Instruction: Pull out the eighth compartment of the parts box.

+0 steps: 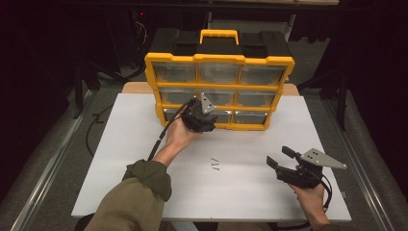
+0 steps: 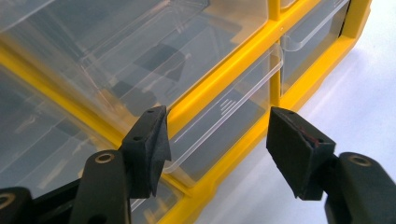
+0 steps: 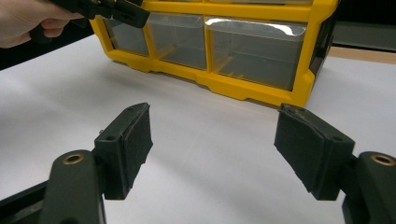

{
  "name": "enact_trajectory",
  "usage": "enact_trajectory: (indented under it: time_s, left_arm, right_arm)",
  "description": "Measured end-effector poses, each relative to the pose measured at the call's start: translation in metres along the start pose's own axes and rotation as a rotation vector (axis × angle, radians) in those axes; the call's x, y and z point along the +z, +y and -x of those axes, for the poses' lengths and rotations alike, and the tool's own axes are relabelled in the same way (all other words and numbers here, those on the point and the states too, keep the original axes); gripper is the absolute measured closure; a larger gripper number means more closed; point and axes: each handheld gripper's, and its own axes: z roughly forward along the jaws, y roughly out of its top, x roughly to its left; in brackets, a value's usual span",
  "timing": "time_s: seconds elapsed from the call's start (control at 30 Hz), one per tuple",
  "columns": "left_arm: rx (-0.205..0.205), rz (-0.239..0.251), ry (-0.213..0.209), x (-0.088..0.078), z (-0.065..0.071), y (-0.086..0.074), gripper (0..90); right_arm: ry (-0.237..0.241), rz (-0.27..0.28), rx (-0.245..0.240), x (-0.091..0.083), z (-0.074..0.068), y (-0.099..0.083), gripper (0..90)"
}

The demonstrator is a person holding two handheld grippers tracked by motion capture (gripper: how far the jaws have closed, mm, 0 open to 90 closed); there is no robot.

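Observation:
A yellow organizer (image 1: 219, 60) with clear drawers stands upright at the back of the white table (image 1: 130, 144). My left gripper (image 1: 207, 118) is held up against its bottom row. In the left gripper view the gripper (image 2: 217, 140) is open, its jaws standing apart on either side of the pull lip of the middle bottom drawer (image 2: 224, 116), with no pad visibly touching it. My right gripper (image 1: 280, 156) rests low at the table's front right. It (image 3: 212, 149) is open with nothing between its jaws and points toward the organizer (image 3: 261, 91).
A black case (image 1: 183, 41) sits behind the organizer. Small dark marks (image 1: 215, 165) lie on the white table between the two hands. The left forearm in an olive sleeve (image 1: 144, 183) crosses the table's front. Dark floor surrounds the table.

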Motion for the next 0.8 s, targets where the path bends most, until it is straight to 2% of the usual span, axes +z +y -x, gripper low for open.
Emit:
enact_trajectory:
  time_s: [0.07,0.1,0.13,0.17,0.2,0.23,0.4,0.43,0.57,0.67,0.8]
  left_arm:
    - [0.01,-0.009,0.009,0.0,0.0,0.001,39.4]
    - [0.033,-0.019,0.022,0.0,0.001,0.002,39.8]
    - [0.033,-0.019,0.022,0.0,0.001,0.002,39.9]
    - [0.063,-0.026,0.039,0.002,0.003,0.001,40.0]
    - [0.063,-0.026,0.039,0.002,0.003,0.001,40.0]
    - [0.095,-0.037,0.05,0.003,0.004,0.002,40.2]
    - [0.134,-0.036,0.071,0.004,0.008,0.003,41.4]
    - [0.155,-0.042,0.075,0.004,0.01,0.004,42.2]
    - [0.176,-0.046,0.08,0.006,0.013,0.004,43.6]
    - [0.183,-0.046,0.083,0.007,0.014,0.004,44.1]
    - [0.211,-0.051,0.095,0.008,0.016,0.005,44.4]
  right_arm:
    - [-0.001,0.0,0.003,0.0,0.001,0.0,29.0]
    - [0.0,0.001,0.004,0.0,0.0,0.0,29.1]
    - [0.0,0.001,0.004,0.0,0.0,0.0,29.1]
    - [0.006,-0.003,0.004,0.0,0.0,0.0,29.4]
    - [0.006,-0.003,0.004,0.0,0.0,0.0,29.4]
    - [0.011,-0.008,0.007,0.001,-0.001,0.0,29.6]
    - [0.016,-0.01,-0.001,0.001,-0.001,0.0,29.7]
    - [0.021,-0.004,0.017,0.001,0.0,-0.001,30.2]
    - [0.032,0.014,0.054,0.0,0.004,-0.001,31.2]
    - [0.034,0.015,0.057,0.0,0.004,-0.001,31.2]
    - [0.037,0.01,0.055,0.0,0.003,-0.001,31.2]
